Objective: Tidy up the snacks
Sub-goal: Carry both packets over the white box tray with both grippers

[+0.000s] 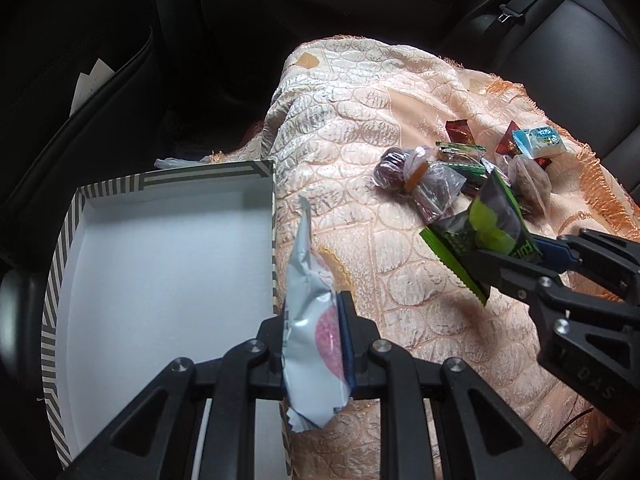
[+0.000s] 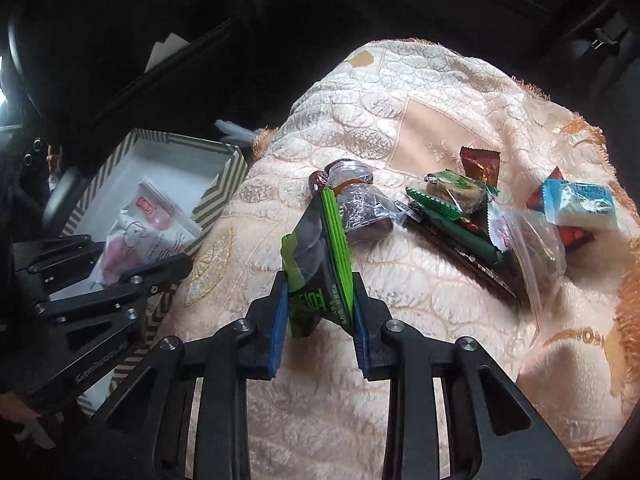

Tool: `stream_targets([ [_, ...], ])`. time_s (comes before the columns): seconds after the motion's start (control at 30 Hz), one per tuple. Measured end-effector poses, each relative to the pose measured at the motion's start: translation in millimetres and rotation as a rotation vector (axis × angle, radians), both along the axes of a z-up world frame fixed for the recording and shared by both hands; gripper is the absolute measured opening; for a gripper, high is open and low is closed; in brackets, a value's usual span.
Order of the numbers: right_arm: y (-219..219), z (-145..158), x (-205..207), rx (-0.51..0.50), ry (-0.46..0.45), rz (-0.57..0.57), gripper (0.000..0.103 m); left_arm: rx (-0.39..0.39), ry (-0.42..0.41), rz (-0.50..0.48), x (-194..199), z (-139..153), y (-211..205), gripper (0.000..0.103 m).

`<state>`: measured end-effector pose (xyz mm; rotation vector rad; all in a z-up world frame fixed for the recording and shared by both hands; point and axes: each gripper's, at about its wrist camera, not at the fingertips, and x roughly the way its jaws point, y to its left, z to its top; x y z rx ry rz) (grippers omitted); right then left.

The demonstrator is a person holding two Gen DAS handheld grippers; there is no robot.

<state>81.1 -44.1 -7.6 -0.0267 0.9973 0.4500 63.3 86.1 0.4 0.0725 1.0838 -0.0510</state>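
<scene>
Between the left gripper's point(image 1: 312, 320) jaws sits a white foil snack packet w/ a pink print point(image 1: 310, 312), pinched upright, right at the near-right wall of the open, striped-edge cardboard box w/ a white inside point(image 1: 256, 170); the box lies just left of and ahead of that gripper. Right gripper point(image 2: 320, 300) is closed on a green-and-dark crinkle-edged snack pouch point(image 2: 318, 256), held off the cloth, w/ the rest of the pile ahead and to its right: clear bags of dark sweets point(image 2: 360, 200), a green wrapped bar point(image 2: 452, 216), a brown wrapper point(image 2: 480, 164), a pale blue-and-white packet point(image 2: 580, 200). Step in hand looks like the carry-to-box stage, both packets lifted, neither dropped yet; box floor seems bare in the left view. Next move prob. calls for the left gripper to shift left over the wall, then let go, right to follow. Box wall is the edge to clear; plenty of open floor inside. Quilted peach cloth w/ fringe point(image 1: 360, 128) is lumpy, and the two grippers are near each other, so crossing paths could bump.
</scene>
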Motion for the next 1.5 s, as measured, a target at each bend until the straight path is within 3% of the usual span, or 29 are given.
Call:
stream_targets([
  [0.3, 5, 15, -37, 0.044, -0.003, 0.015, 0.027, 0.024, -0.033, -0.031, -13, 18, 2, 0.021],
  [0.73, 72, 20, -53, 0.111, 0.045, 0.115, 0.027, 0.072, -0.047, 0.049, -26, 32, 73, 0.021],
  [1.07, 130, 9, -58, 0.128, 0.110, 0.181, 0.027, 0.079, -0.012, 0.098, -30, 16, 119, 0.021],
  [1.5, 173, -24, -59, 0.129, 0.182, 0.204, 0.027, 0.101, 0.038, 0.132, -28, -13, 141, 0.021],
])
